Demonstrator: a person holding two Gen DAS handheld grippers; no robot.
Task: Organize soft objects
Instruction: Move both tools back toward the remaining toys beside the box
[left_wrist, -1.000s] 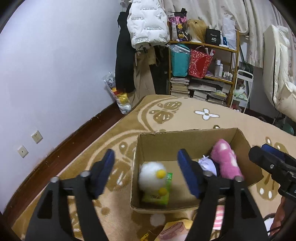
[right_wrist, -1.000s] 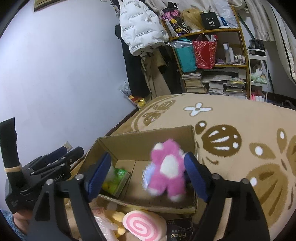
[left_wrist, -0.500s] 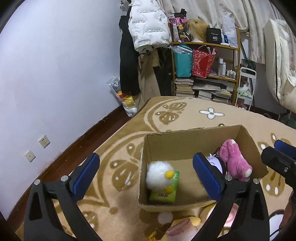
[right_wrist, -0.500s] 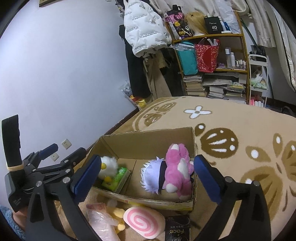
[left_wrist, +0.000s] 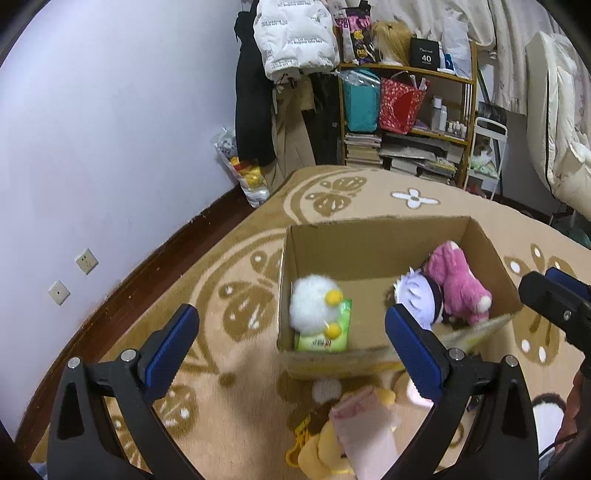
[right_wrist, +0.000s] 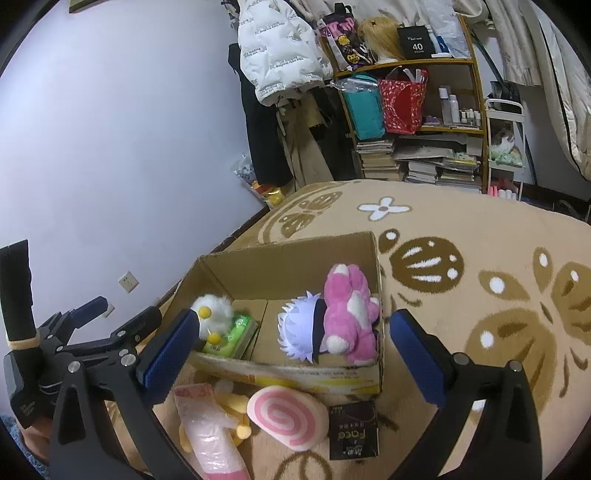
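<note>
An open cardboard box (left_wrist: 373, 236) (right_wrist: 288, 254) sits on the rug. Inside lie a white fluffy chick (left_wrist: 314, 306) (right_wrist: 214, 314) on a green packet (left_wrist: 325, 338) (right_wrist: 236, 332), a white-haired doll (left_wrist: 415, 295) (right_wrist: 299, 332) and a pink plush (left_wrist: 458, 280) (right_wrist: 349, 314). In front of the box lie a pink swirl roll plush (right_wrist: 288, 417), a yellow plush (left_wrist: 321, 446) (right_wrist: 232, 410) and a pink wrapped pack (left_wrist: 365, 432) (right_wrist: 214, 439). My left gripper (left_wrist: 288, 347) is open and empty above the box's near side. My right gripper (right_wrist: 291, 350) is open and empty over the box.
A black "Face" packet (right_wrist: 352, 434) lies on the rug (right_wrist: 480, 236) by the box. A cluttered shelf (left_wrist: 406, 122) and hanging coats (left_wrist: 291, 37) stand at the far wall. A bag of toys (left_wrist: 243, 177) leans against the left wall.
Both grippers opened wider and drew back from the box. The chick and the pink plush, released a second ago, now lie still in the box.
</note>
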